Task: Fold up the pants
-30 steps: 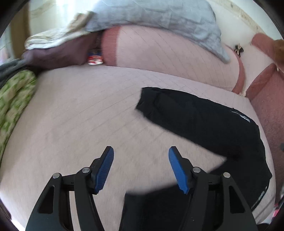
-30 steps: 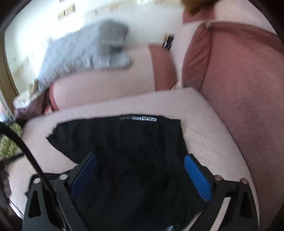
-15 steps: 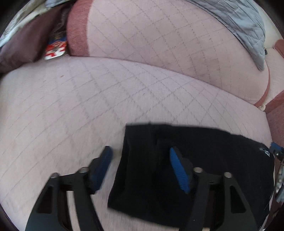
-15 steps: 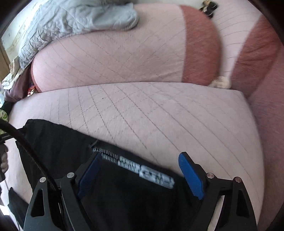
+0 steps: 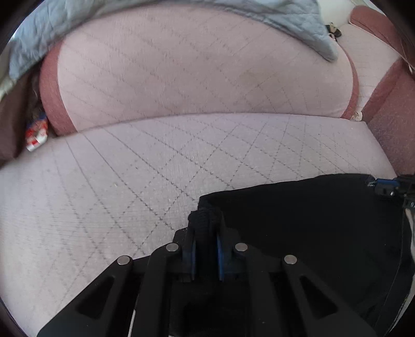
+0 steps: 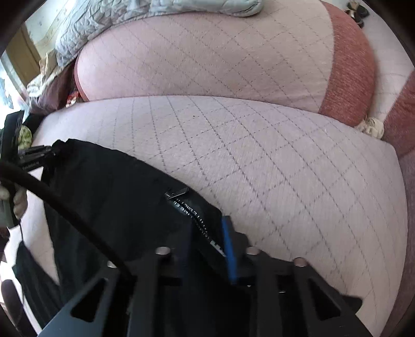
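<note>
Both claws are clamped on black pants (image 5: 311, 233) that lie on a pink quilted sofa seat (image 5: 129, 181). Left gripper (image 5: 205, 248) pinches a bunched corner of fabric between its blue pads, at the garment's left end. Right gripper (image 6: 207, 241) bites the waistband (image 6: 192, 215), where white lettering shows, at the opposite end. From the right wrist view the cloth stretches away leftward toward the other tool, and part of it drapes off the seat's front edge.

To do this step well, my judgement is that both grips should rise together, keeping the held edge taut and level, then carry it over so that the edges meet squarely.

Each tool points forward and slightly down toward the seat, low over the cushion. A pale blue quilt (image 6: 155, 15) lies over the backrest (image 5: 194, 64), well apart from the work.
</note>
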{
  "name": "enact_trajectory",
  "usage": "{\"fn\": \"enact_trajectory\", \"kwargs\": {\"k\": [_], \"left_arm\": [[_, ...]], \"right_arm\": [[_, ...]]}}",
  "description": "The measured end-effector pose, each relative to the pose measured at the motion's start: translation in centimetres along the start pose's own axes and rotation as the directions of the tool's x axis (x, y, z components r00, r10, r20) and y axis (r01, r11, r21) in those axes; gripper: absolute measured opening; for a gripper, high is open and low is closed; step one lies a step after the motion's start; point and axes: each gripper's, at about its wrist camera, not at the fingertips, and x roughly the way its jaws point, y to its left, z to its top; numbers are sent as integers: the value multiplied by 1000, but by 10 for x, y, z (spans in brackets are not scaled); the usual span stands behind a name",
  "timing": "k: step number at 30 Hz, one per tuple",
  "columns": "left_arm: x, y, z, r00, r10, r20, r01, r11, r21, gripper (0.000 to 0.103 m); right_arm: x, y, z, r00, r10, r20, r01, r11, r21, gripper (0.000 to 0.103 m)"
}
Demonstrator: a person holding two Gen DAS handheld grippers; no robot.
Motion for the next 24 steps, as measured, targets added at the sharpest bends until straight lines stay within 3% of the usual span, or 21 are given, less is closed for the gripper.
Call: {"fn": "enact_trajectory", "kwargs": {"k": [1,6,12,19,24], "left_arm": [[-10,-3,-1,1000,10,17,-10,1000,1,11],[-56,-4,-8,997,9,82,-9,1000,-4,11],[-136,-14,-50,984,-1,180,0,1000,7,11],[-227,-29,-137,959,-13,284,12,1000,7,11],[-243,-45,-218,962,-12,272,-1,999,48,12]], "right_arm": [[-6,0,-1,1000,-5,6,5,1000,4,7],[-45,20,-13,997,-45,54,44,999,17,6],[-108,46,-56,992,-69,108,63,997,55,1],[-163,84,-135,993,-33,116,26,998,57,1],[-164,104,-203,999,13,49,-16,997,76,1]]}}
